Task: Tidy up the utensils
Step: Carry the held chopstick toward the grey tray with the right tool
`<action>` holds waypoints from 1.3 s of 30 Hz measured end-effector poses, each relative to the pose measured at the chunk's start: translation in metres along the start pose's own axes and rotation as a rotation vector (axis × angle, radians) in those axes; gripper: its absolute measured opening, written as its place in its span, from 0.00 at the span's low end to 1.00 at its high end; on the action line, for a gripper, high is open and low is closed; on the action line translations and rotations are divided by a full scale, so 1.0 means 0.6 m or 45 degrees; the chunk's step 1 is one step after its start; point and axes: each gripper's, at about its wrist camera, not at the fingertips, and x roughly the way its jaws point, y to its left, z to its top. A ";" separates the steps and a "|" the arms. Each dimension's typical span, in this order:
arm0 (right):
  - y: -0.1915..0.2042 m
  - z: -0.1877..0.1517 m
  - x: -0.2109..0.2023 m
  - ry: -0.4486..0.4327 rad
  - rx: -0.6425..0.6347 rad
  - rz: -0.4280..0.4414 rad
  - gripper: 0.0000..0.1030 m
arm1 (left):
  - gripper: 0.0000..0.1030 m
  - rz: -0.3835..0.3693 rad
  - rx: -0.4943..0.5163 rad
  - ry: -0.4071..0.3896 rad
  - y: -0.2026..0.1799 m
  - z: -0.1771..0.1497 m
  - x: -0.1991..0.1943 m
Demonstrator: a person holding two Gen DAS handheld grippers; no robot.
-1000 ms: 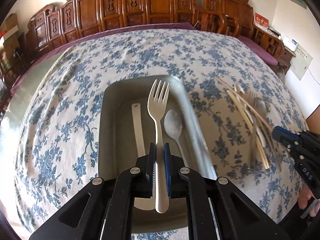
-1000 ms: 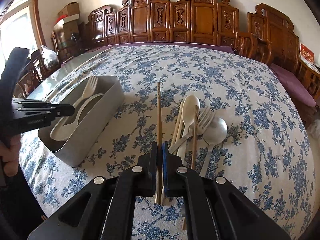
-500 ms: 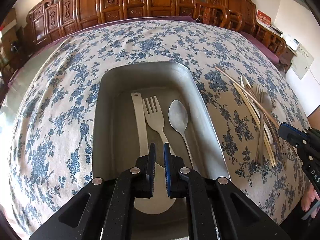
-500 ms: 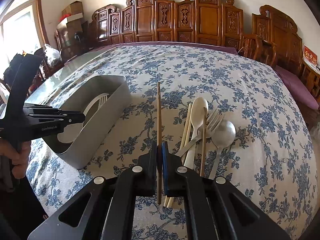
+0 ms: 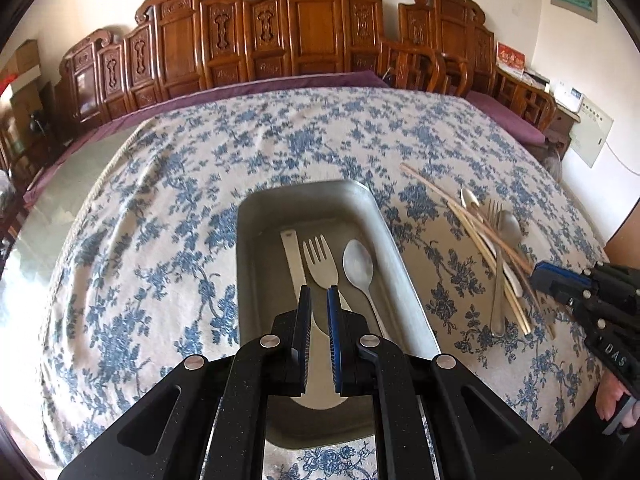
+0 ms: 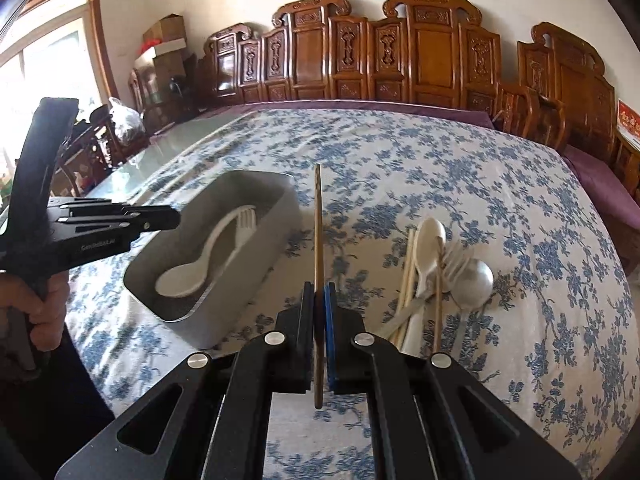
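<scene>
Hovering over the grey tray [image 5: 256, 264], the left tongs [image 5: 318, 300] stand slightly parted and empty, with a fork [image 5: 320, 264] and two spoons [image 5: 359, 268] lying in the tray just ahead of their tips. The right tongs [image 6: 319, 300] are clamped on a chopstick [image 6: 318, 224] pointing straight forward, the tray to their left and the loose pile of utensils [image 6: 432, 272] on the bench [image 6: 520, 208] to their right.
</scene>
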 end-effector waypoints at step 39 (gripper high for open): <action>0.141 0.055 0.112 0.163 0.092 0.152 0.06 | 0.30 0.096 -0.170 -0.158 0.132 -0.039 -0.054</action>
